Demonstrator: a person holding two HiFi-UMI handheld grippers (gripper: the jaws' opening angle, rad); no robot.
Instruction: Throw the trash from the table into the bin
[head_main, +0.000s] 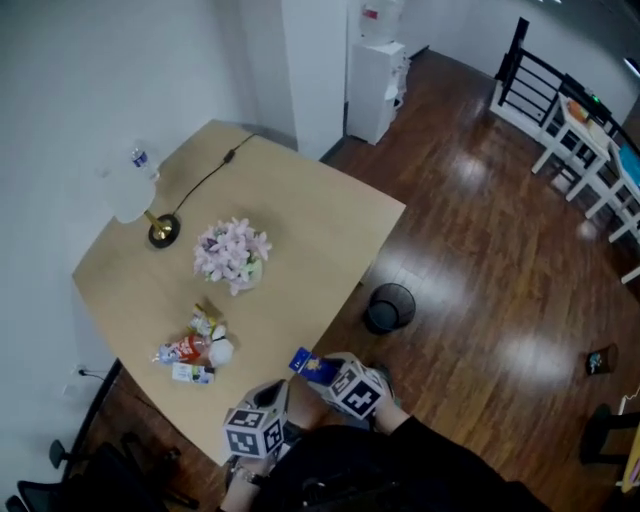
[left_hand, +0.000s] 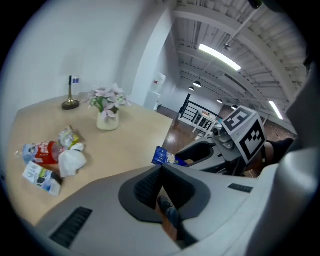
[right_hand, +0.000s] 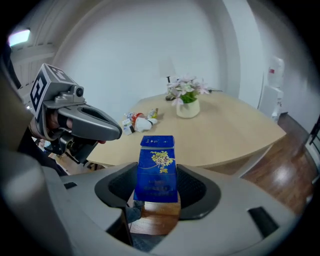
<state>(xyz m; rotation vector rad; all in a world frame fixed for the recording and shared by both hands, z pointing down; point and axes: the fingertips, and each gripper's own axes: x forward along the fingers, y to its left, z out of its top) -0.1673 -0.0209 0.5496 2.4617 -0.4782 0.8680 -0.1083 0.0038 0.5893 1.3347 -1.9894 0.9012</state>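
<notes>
Between the jaws of my right hand-held gripper (right_hand: 152, 192) sits a blue box (right_hand: 157, 167) with gold flowers printed on it, upright and pinched on both sides by the dark pads, its top end sticking out past the jaw tips. I see wood floor under the jaws, so the box is held off the surface (head_main: 310, 230), just at its near edge. My left hand-held gripper (left_hand: 161, 175) is close beside the right one, on its left, and its jaws are pressed together with nothing between them. Ahead of the left hand-held gripper and off to its left, a small pile of trash (head_main: 195, 345) lies on the surface: a red-labelled packet, a crumpled white tissue, a small carton and a shiny wrapper, all touching or nearly so. Farther ahead, past the pile, stands a vase of pale pink flowers (head_main: 235, 255). Beyond the right hand-held gripper and a little to its right, the round black bin (head_main: 390, 307) stands on the floor, close by the surface's edge.
</notes>
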